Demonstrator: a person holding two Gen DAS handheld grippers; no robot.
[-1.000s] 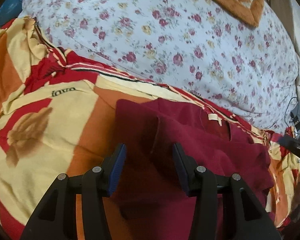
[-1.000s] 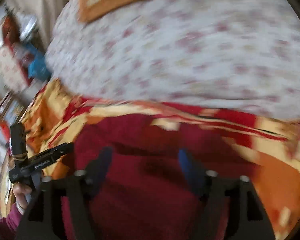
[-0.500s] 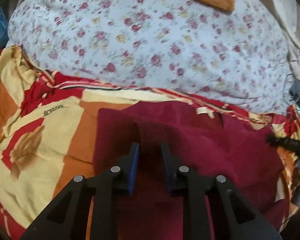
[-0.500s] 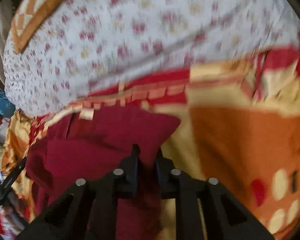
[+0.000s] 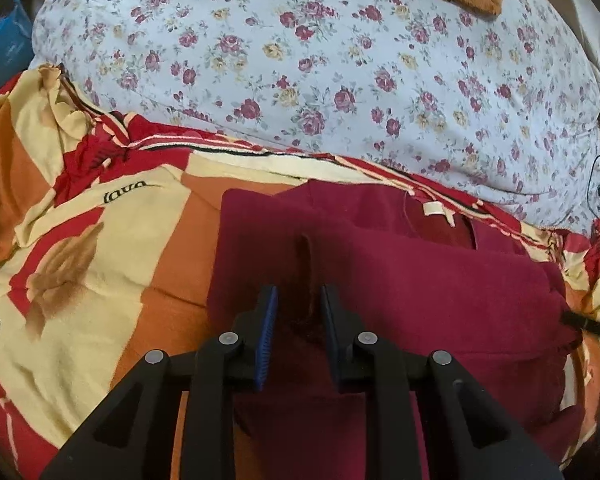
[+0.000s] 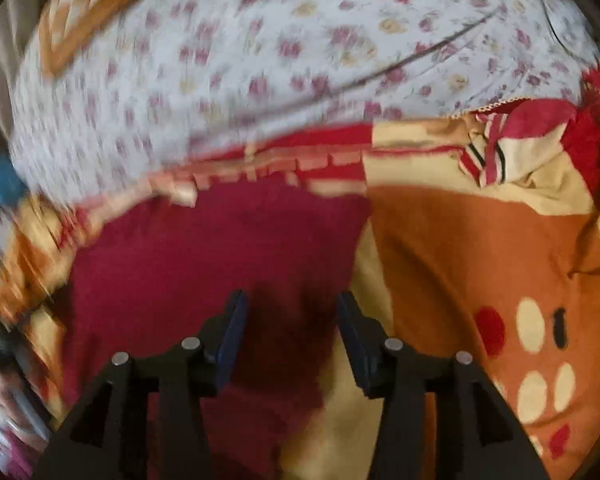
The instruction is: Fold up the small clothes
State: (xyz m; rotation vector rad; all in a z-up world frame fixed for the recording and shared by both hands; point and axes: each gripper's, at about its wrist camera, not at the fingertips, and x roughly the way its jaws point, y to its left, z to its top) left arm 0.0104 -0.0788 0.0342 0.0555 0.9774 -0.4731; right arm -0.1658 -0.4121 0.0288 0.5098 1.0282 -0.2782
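Since the earliest frames, the left gripper [image 5: 296,300] has been narrowed from wide open onto a raised fold of the maroon garment [image 5: 400,280], at lower centre of the frame. The right gripper [image 6: 290,304], nearly closed half a second ago, is opening, with maroon cloth seen between the jaws. The right view has been shifted toward the orange blanket [image 6: 480,260].

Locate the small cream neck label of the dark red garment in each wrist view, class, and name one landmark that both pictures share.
Left wrist view: the neck label sits right of centre, at the far edge of the dark red garment.
Right wrist view: the label is left of centre, blurred, at the garment's far edge.
Shared landmark: the floral quilt fills the top of both.
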